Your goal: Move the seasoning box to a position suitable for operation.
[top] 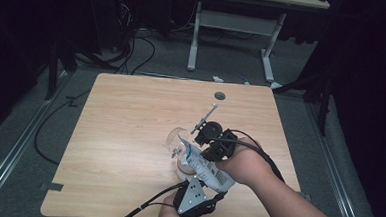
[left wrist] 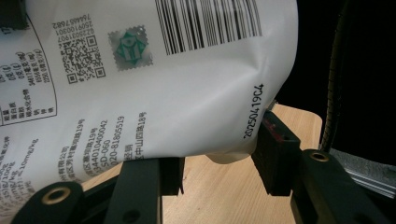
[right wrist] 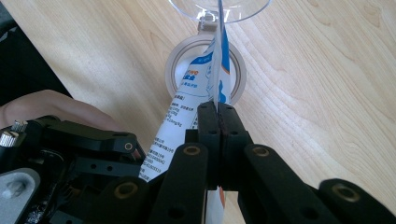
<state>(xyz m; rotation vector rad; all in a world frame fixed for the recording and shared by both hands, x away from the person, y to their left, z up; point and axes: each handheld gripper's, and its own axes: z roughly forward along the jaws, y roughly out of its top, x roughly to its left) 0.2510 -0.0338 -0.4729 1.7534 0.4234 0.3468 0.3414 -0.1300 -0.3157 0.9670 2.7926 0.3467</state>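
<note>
Near the front edge of my table [top: 130, 115]: both my grippers meet over one white pouch [top: 205, 168].
Pouch: a soft white bag with blue print, a barcode and small text on its back, held off the wood between my two tools, tilted with its upper end toward the clear container [top: 175, 137].
Left gripper [left wrist: 219, 172]: I see its two black jaws standing partly apart with the rounded bottom of the pouch [left wrist: 154, 84] between them; the right-hand pad touches the bag's edge, and I cannot tell whether the other pad presses on it.
Right gripper [right wrist: 218, 122]: my jaws are pinched together on the thin edge of the pouch [right wrist: 187, 116].
Below the pouch: a round ring-shaped lid or tape roll [right wrist: 175, 63] lies flat on the wood.
Clear container: its rim sits just beyond the ring, touching the bag's top end.
</note>
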